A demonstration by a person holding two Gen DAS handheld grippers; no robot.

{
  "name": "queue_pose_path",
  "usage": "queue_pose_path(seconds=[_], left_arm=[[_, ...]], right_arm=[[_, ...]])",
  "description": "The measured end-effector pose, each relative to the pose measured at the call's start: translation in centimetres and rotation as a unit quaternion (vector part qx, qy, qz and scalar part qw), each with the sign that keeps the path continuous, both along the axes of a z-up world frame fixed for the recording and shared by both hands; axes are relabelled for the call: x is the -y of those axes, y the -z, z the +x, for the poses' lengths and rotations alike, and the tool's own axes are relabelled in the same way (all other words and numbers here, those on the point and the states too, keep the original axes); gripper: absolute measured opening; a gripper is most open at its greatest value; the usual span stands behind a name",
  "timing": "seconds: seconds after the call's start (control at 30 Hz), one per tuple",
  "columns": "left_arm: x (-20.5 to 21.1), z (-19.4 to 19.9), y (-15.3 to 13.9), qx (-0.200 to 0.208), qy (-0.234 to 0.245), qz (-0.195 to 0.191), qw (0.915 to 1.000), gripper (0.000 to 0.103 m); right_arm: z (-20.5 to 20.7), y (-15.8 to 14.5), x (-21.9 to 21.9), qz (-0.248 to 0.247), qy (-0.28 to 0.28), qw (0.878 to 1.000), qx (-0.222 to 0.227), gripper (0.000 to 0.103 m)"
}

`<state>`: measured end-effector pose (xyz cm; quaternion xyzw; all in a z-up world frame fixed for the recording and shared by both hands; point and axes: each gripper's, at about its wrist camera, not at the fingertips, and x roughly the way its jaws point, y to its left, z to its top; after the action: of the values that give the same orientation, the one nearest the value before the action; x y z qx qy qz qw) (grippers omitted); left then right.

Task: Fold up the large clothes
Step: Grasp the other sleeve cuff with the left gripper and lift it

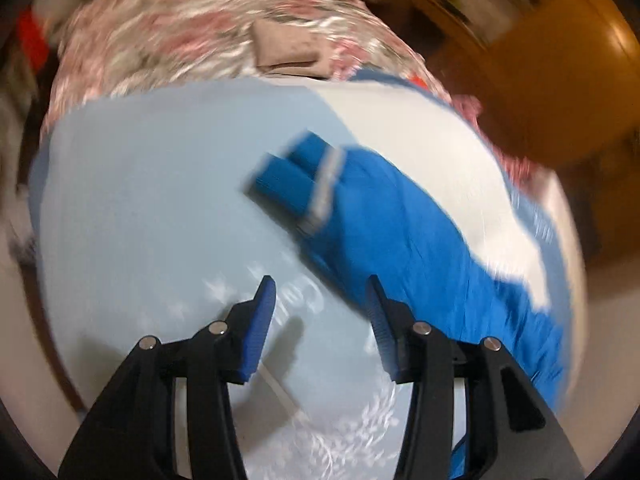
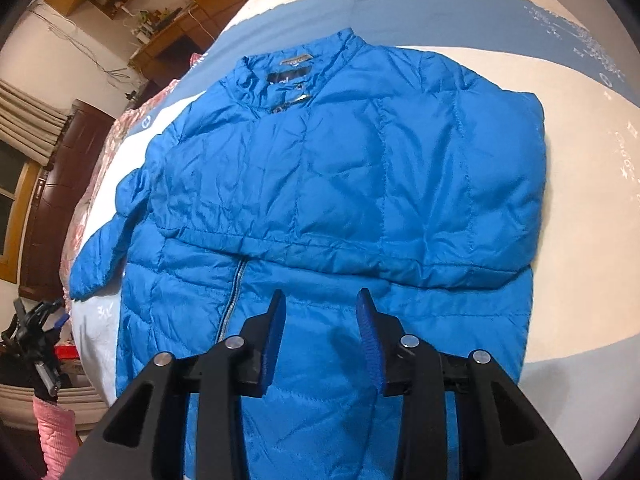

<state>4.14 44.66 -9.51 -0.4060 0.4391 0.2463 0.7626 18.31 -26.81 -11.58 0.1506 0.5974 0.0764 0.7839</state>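
Note:
A bright blue puffer jacket (image 2: 340, 184) lies front up on the bed's pale blue and white sheet (image 2: 580, 160), collar at the far end. One sleeve is folded across the chest; the other sleeve (image 2: 108, 240) sticks out to the left. My right gripper (image 2: 321, 296) hovers over the jacket's lower part beside the zip, open, with nothing between its fingers. The left wrist view is blurred: the jacket (image 1: 400, 232) lies to the right, and my left gripper (image 1: 321, 284) stands open over bare sheet (image 1: 160, 200) beside it, holding nothing.
A pink floral quilt (image 1: 180, 40) with a small folded cloth (image 1: 288, 48) covers the far end of the bed. Wooden shelves (image 2: 132, 0) and a dark cabinet (image 2: 60, 200) stand beyond the bed's left edge. A pink padded item (image 2: 56, 432) is at the lower left.

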Motion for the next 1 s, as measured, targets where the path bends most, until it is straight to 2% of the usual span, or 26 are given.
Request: queue_pose_path(seconds=[0.07,0.3,0.4,0.47,0.5,0.53,0.57,0.7,0.8,0.9,1.0], left_arm=[[-1.9,-0.4,1.0,0.023,-0.015,-0.038,0.9989,0.045],[-4.7,1.9,4.5,0.04,-0.053,-0.105,0.9923,0.045],[-5.7,2.4,5.2,0.057,-0.07,-0.119,0.9888,0.044],[-6.1,2.6,5.6,0.067,-0.082,-0.125,0.9865,0.036],[-6.2,2.7,5.7,0.074,-0.082,-0.127,0.9856,0.022],[-6.2,2.8,5.8,0.084,-0.084,-0.132,0.9841,0.016],[-6.2,2.8,5.8,0.087,-0.088,-0.132,0.9836,0.014],[-5.2,2.9,4.3,0.097,-0.085,-0.1,0.9866,0.011],[-2.9,2.9,1.0,0.127,-0.064,-0.06,0.988,0.01],[0.3,4.0,-2.9,0.153,-0.015,-0.019,0.988,0.01],[5.2,5.6,-7.1,0.181,0.056,0.019,0.9817,0.01]], right_arm=[[0.4,0.2,-0.4,-0.004,0.002,1.0,-0.001,0.038],[0.7,0.8,-0.7,-0.017,0.013,1.0,-0.01,0.038],[0.7,0.6,-0.6,-0.024,0.014,1.0,-0.007,0.038],[0.8,0.5,-0.5,-0.03,0.016,0.999,-0.005,0.038],[0.8,0.6,-0.5,-0.031,0.017,0.999,-0.005,0.038],[0.8,0.7,-0.4,-0.029,0.019,0.999,-0.007,0.038],[0.8,0.7,-0.4,-0.028,0.019,0.999,-0.008,0.038],[0.7,0.5,-0.3,-0.027,0.018,0.999,-0.004,0.038],[0.2,-0.2,0.1,-0.025,0.019,0.999,0.004,0.038],[-0.5,-0.9,0.5,-0.029,0.02,0.999,0.013,0.038],[-1.3,-1.4,0.9,-0.024,0.022,0.999,0.019,0.038]])
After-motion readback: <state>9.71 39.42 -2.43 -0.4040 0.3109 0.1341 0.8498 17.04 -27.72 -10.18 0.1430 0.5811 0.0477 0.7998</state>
